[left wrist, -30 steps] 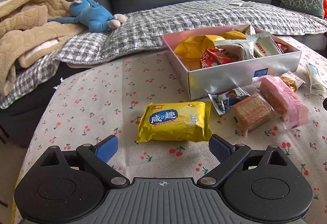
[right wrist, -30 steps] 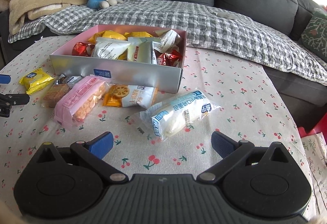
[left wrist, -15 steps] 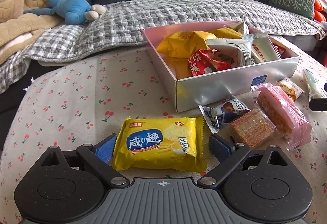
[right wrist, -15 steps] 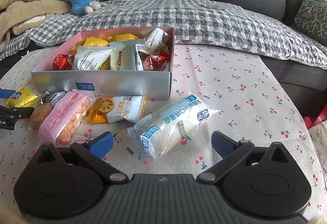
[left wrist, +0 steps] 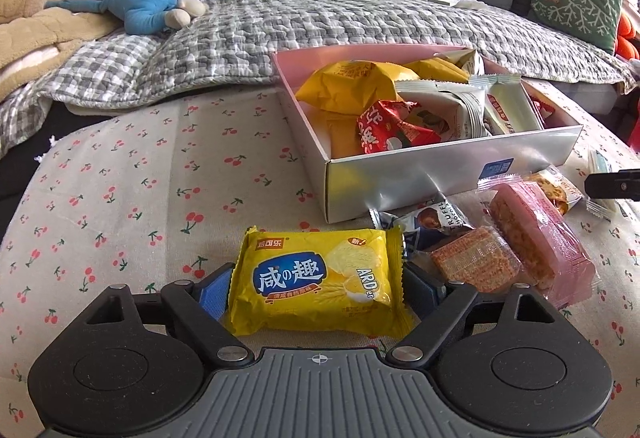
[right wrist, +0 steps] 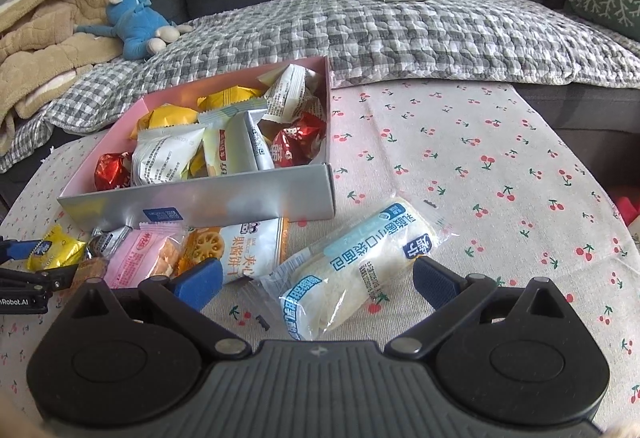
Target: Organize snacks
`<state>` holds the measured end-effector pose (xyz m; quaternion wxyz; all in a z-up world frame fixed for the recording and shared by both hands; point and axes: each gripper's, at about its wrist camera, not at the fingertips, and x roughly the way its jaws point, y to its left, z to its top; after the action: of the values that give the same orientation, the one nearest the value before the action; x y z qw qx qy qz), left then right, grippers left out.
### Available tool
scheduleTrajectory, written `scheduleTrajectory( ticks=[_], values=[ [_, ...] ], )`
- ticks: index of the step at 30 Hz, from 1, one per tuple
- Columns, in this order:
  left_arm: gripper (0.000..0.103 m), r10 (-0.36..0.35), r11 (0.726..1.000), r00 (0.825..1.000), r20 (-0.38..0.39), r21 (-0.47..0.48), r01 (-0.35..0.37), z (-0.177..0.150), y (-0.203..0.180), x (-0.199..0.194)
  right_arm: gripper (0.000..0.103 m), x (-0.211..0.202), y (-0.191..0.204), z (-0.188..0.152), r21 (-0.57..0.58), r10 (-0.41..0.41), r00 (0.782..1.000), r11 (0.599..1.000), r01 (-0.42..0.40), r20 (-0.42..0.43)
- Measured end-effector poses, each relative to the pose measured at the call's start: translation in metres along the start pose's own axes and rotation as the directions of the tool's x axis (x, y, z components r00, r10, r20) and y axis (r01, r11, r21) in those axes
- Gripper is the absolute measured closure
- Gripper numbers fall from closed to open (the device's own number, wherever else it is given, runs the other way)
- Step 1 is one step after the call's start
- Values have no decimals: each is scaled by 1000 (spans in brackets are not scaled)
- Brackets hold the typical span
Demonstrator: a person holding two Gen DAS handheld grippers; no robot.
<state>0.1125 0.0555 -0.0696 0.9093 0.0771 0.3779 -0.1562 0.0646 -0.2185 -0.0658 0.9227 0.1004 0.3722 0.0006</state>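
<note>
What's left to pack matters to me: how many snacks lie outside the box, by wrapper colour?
Yellow pack: 1
Pink pack: 1
Clear wafer pack: 1
Dark truffle pack: 1
Orange-and-white cookie pack: 1
White-and-blue bread pack: 1
Total: 6

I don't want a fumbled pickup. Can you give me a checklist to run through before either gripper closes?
1. Yellow cracker packet sits between left gripper jaws: ok.
2. Left jaws gripping it: cannot tell; the pads are at the packet's edges.
3. White bread packet centred in the open right gripper: not ok, it lies diagonally and off-centre.
4. Neighbouring wafer apart from left jaws: cannot tell.
5. Room in the box: cannot tell, it looks crowded.
</note>
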Motion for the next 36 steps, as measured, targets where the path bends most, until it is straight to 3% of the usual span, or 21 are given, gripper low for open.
scheduleTrajectory(
  ticks=[5,11,16,21,30,36],
  values=[
    [25,4,1000,1000,3,3,-4,0,-6,-2,3,2,-9,4,72,-18,1000,997,17,18],
    [28,13,1000,1000,1,-6,-13,0,-6,-5,22,8,-10,1,50,-90,996,995,90,1],
    [30,27,1000,1000,-6,-13,-27,0,-8,-6,50,2,-10,-2,2,-100,995,995,100,15],
    [31,40,999,999,-15,-24,-40,0,-9,-7,67,-1,-13,-1,-22,-91,996,996,91,15],
    [32,63,997,998,-28,-47,-64,0,-10,-11,81,-3,-15,1,-21,-85,996,996,86,11],
    [32,69,996,997,-17,-61,-70,1,-8,-18,84,-5,-11,0,-33,-86,996,996,86,11]
  ],
)
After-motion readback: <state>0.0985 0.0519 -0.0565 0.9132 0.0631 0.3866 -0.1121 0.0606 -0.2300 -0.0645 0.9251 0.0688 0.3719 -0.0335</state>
